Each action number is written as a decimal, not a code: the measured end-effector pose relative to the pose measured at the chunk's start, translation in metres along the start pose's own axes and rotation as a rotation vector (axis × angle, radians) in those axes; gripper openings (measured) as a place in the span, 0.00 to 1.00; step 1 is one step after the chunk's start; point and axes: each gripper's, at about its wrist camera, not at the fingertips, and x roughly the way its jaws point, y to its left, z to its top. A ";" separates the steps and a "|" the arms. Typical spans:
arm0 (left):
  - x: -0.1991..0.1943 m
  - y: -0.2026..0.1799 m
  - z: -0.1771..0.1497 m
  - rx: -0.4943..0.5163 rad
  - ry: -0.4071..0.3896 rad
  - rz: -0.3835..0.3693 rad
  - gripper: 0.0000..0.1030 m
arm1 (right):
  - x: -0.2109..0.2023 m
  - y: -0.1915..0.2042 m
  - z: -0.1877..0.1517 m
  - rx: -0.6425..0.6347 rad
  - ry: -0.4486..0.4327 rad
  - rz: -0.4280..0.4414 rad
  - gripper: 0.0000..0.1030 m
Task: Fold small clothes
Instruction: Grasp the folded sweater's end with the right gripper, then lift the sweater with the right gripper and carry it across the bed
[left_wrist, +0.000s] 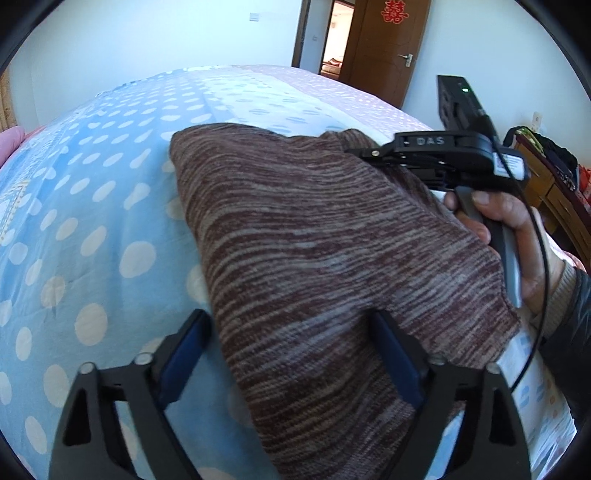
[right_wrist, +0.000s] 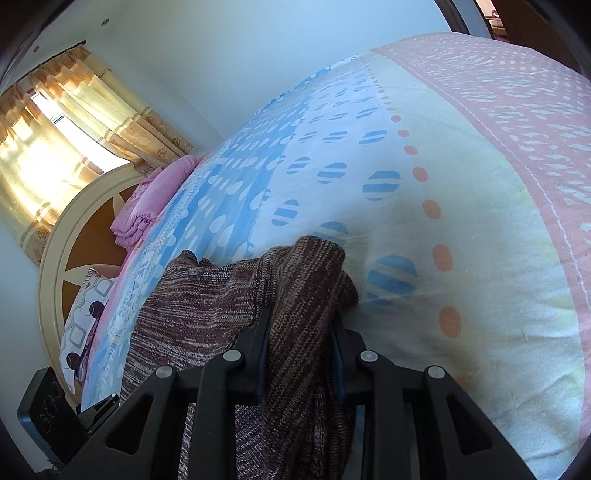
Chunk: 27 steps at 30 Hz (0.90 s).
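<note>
The lower edge of the sweater (left_wrist: 314, 258) runs out of the bottom of the left wrist view, so its full outline cannot be made out, and the sleeves are not distinguishable in the brown and grey striped knit. In the right wrist view most of the garment is bunched up behind the black fingers at the bottom centre, and what lies under that heap is hidden. The fingertips of the right gripper (right_wrist: 301, 321) are buried in folds of the knit; its jaws are drawn close together and clamp a thick fold of the sweater between the blue pads. In the left wrist view that same tool appears at the right of the frame, held by a hand (left_wrist: 517, 236) whose arm is cut off by the frame edge.

The left gripper (left_wrist: 291, 332) sits at the bottom of its view with its jaws spread wide, one blue pad over the bedsheet and the other resting against the sweater, gripping nothing.

The sweater lies on a bed covered with a sheet (right_wrist: 461, 184) printed in blue with pale dots, a white band with striped blue ovals and orange dots, and a pink border. A brown door (left_wrist: 384, 48) with a red paper cut stands at the top of the left view. In the right view, yellow curtains (right_wrist: 55, 140) fill the upper left, above a rounded cream headboard (right_wrist: 55, 258), folded pink bedding (right_wrist: 147, 199) and a patterned pillow (right_wrist: 81, 325)
</note>
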 end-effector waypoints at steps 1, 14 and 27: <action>-0.002 -0.003 -0.001 0.003 -0.001 -0.006 0.76 | 0.000 0.000 0.000 0.000 -0.001 -0.002 0.27; -0.022 -0.019 -0.001 0.053 0.018 0.059 0.33 | -0.029 0.034 -0.015 -0.064 -0.106 -0.120 0.21; -0.071 -0.036 -0.023 0.094 0.005 0.088 0.24 | -0.077 0.097 -0.039 -0.132 -0.173 -0.082 0.21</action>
